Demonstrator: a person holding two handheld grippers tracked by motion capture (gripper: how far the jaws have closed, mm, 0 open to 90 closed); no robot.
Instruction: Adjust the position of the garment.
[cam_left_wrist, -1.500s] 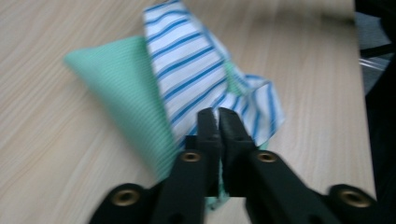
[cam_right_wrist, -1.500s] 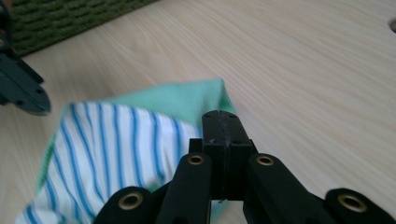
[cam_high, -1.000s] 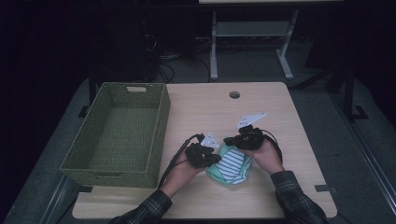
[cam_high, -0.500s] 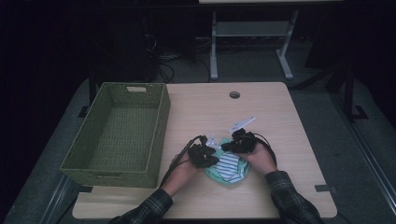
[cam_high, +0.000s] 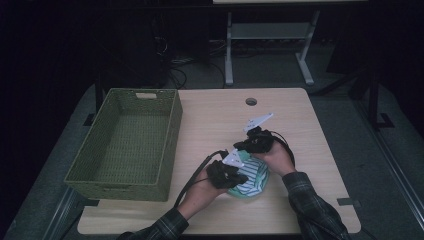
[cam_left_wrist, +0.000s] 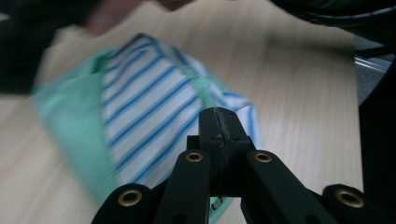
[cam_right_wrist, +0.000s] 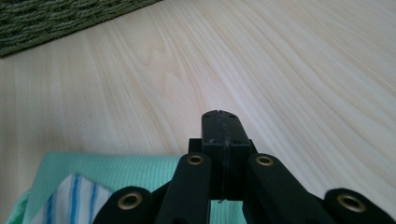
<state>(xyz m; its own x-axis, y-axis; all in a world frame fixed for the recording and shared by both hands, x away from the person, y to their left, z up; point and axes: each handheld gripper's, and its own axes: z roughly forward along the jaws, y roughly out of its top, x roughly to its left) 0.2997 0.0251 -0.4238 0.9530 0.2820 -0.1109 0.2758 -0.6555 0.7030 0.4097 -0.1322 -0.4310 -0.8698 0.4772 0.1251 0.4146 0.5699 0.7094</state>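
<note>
A folded cloth (cam_high: 252, 179) with blue and white stripes and a mint green border lies on the wooden table (cam_high: 215, 120), near its front edge. My left gripper (cam_high: 237, 172) is at the cloth's left side. In the left gripper view its jaws (cam_left_wrist: 217, 117) are shut on the green hem of the cloth (cam_left_wrist: 140, 112). My right gripper (cam_high: 246, 148) is at the cloth's far edge. In the right gripper view it (cam_right_wrist: 219, 119) is shut, its tip over bare wood, with the green border (cam_right_wrist: 116, 170) lying under it.
A green woven basket (cam_high: 172, 130) stands on the left half of the table, and its rim (cam_right_wrist: 56, 18) appears in the right gripper view. A round cable hole (cam_high: 251, 101) sits near the table's far edge. A metal stand (cam_high: 270, 35) is beyond the table.
Both hands have drawn a little closer together over the cloth. The right gripper has shifted left and away, and the left one toward the cloth. The cloth stays in place.
</note>
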